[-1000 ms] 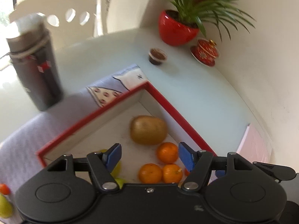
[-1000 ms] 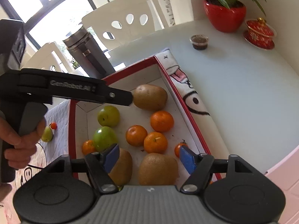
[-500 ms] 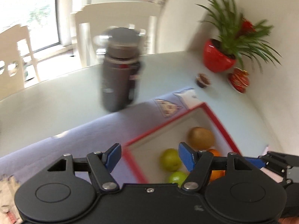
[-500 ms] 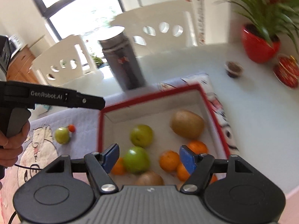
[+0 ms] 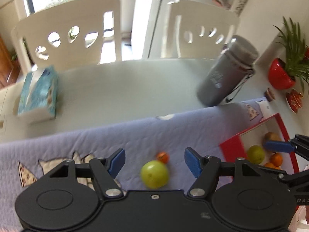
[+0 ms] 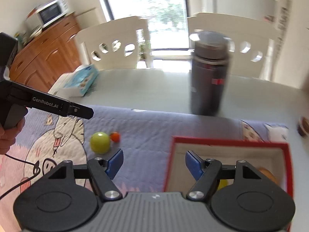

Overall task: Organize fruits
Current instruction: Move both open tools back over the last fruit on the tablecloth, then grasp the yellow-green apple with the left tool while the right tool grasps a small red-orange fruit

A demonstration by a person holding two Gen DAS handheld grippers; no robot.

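Now we hold our left gripper [image 5: 153,161] open over the purple mat [image 5: 135,135], a green apple [image 5: 154,174] between its fingers, untouched, a small orange fruit [image 5: 162,157] just beside it. Our right gripper [image 6: 154,163] gapes empty above the red box [image 6: 227,142].

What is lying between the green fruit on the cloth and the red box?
Only bare purple cloth separates green fruit and red box, in the right wrist view.

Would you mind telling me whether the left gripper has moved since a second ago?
Yes. The left gripper has swung left, off the red box, which now sits at the view's right edge, and frames the green fruit on the cloth.
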